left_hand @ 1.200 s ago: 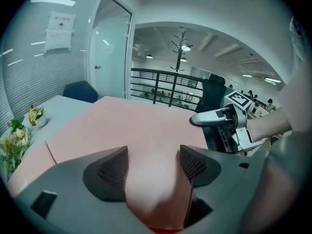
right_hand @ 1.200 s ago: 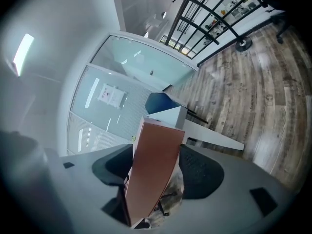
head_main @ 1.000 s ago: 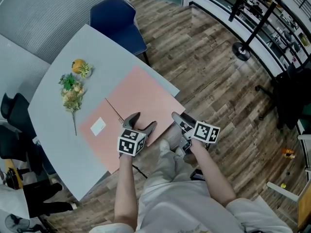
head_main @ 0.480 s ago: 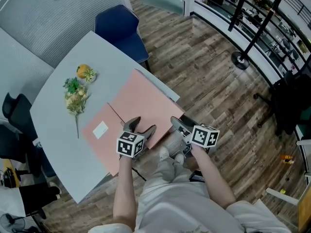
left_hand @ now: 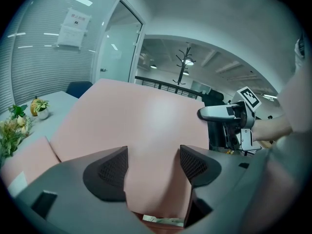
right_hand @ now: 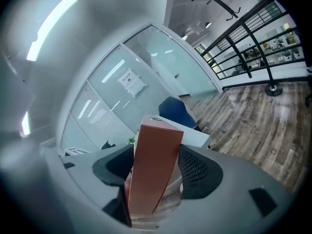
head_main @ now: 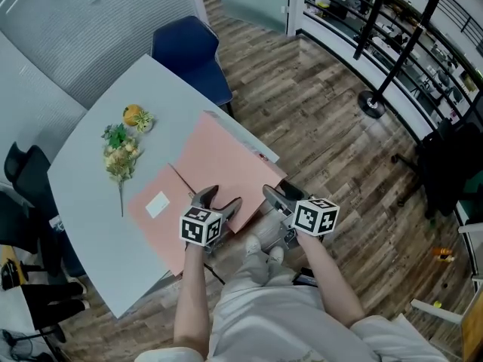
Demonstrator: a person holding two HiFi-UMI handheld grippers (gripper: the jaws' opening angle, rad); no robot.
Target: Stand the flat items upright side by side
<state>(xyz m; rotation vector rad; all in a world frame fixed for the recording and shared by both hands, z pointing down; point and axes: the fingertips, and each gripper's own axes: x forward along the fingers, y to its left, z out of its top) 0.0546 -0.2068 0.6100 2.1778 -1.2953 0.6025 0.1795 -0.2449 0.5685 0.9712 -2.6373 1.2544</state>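
My left claw (head_main: 220, 200) is spread wide. The pink folder (head_main: 226, 153) lies on the table (head_main: 90, 142). Its near edge sits right under this claw, with the pink cover showing between the two fingers. I do not see the pads squeeze it. Just left of this claw lies the other pink sheet (head_main: 162, 231), with a white label (head_main: 157, 203) on it.

I think the pink folder is thin, stiff and light. But it is wide, so it may flop or swing if I hold only one corner. The cover looks smooth, so it could slip. The edges look like the best place to hold.

My right claw (head_main: 276, 200) pinches the folder's right edge. The folder stands thin between its pads and reaches away from the claw, over the table.
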